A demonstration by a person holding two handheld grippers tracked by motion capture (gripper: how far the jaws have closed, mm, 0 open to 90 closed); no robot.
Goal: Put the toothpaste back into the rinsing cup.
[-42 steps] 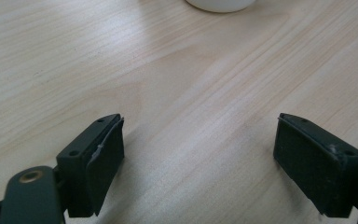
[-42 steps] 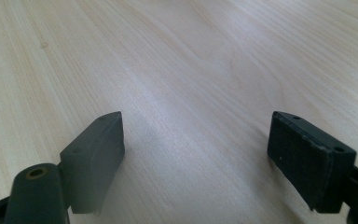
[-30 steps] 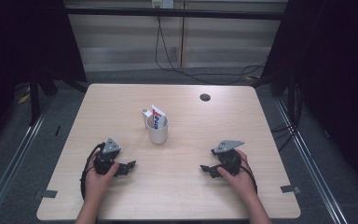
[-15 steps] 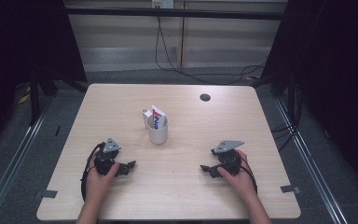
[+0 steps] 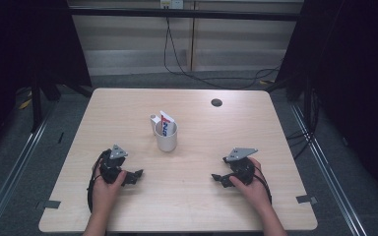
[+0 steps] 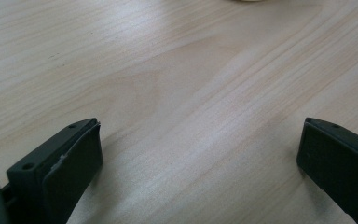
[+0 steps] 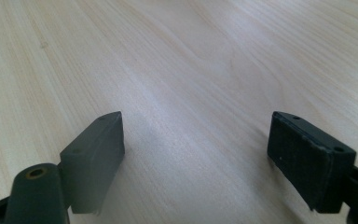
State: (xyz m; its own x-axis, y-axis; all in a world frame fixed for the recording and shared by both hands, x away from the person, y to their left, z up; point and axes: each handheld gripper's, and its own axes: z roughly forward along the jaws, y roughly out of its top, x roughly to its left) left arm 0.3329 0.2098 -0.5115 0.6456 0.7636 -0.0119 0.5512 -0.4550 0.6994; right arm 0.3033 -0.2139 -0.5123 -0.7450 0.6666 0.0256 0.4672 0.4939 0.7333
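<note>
Desk [image 5: 128, 118] of pale wood carries a white cup [image 5: 166, 137] near its middle, a little toward the far side. Inside the cup stands a white tube [image 5: 166, 124] with red and blue print, leaning against the rim and poking out above it. A small dark hole [image 5: 216, 102] sits in the desk far right of the cup.

Left tool [image 5: 137, 174] rests on the desk at the near left, held in the left hand [image 5: 106, 189], its tips pointing right toward the desk's middle. Its jaws have just been opening and now stand wide apart, with bare wood between them in the left gripper view [image 6: 198, 140].

Right tool [image 5: 217, 177] rests at the near right in the right hand [image 5: 251, 189], tips pointing left. Its jaws are also spread wide and released, nothing between them but desk in the right gripper view [image 7: 196, 135].

Cup stands well apart from both tools, farther away and between them.
</note>
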